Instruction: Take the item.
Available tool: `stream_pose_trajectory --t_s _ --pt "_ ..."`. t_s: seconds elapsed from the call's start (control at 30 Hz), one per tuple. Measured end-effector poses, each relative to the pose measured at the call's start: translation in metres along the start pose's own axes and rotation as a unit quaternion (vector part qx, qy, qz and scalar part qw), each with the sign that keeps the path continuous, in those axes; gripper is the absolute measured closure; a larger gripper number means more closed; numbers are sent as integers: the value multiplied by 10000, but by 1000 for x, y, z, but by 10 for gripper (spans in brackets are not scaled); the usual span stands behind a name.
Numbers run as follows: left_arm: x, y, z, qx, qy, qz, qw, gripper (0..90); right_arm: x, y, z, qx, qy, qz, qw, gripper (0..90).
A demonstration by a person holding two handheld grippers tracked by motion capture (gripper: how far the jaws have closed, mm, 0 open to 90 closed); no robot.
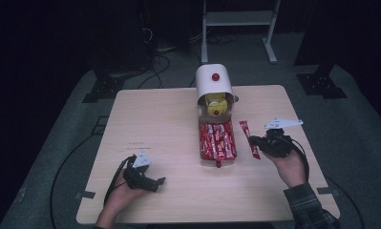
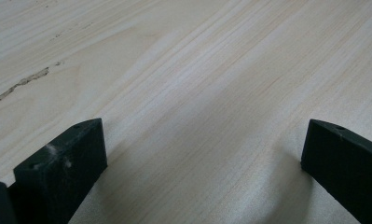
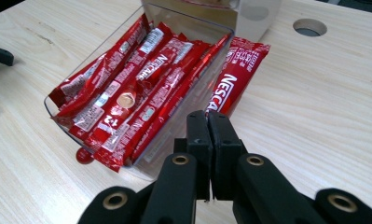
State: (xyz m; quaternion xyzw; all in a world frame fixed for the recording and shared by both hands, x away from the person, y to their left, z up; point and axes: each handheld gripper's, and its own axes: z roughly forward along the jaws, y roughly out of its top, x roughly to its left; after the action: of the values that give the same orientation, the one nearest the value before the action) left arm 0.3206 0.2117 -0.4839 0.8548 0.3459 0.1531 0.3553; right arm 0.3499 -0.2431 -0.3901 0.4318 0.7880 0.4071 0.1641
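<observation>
Black jaws of the right gripper (image 3: 207, 122) stand pressed together at the bottom of the right gripper view, pinching the near end of a red coffee stick (image 3: 235, 79) that lies flat on the table (image 3: 323, 98), pointing away. Just left of that stick, touching or nearly so, sits a clear tray (image 3: 51, 108) filled with more red sticks (image 3: 127, 100). Behind the tray stands a white dispenser (image 1: 213, 78) with a red knob; yellow packets (image 1: 216, 101) show in its mouth. In the high view the right gripper (image 1: 253, 141) meets the lone stick (image 1: 249, 136) right of the tray (image 1: 201, 160). Well apart, near the table's front left, the left gripper (image 1: 160, 181) rests with jaws wide and nothing between them, bare wood (image 2: 197, 93) ahead.
</observation>
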Motion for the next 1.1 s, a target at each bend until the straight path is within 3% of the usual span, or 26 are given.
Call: stream_pose_trajectory --t_s 0.47,1.1 --pt "0 0 0 1 0 2 10000 0 -13 -9 5 92 -80 98 9999 875" --pt "0 0 0 0 0 0 10000 0 -21 -23 30 474 -116 139 9987 874"
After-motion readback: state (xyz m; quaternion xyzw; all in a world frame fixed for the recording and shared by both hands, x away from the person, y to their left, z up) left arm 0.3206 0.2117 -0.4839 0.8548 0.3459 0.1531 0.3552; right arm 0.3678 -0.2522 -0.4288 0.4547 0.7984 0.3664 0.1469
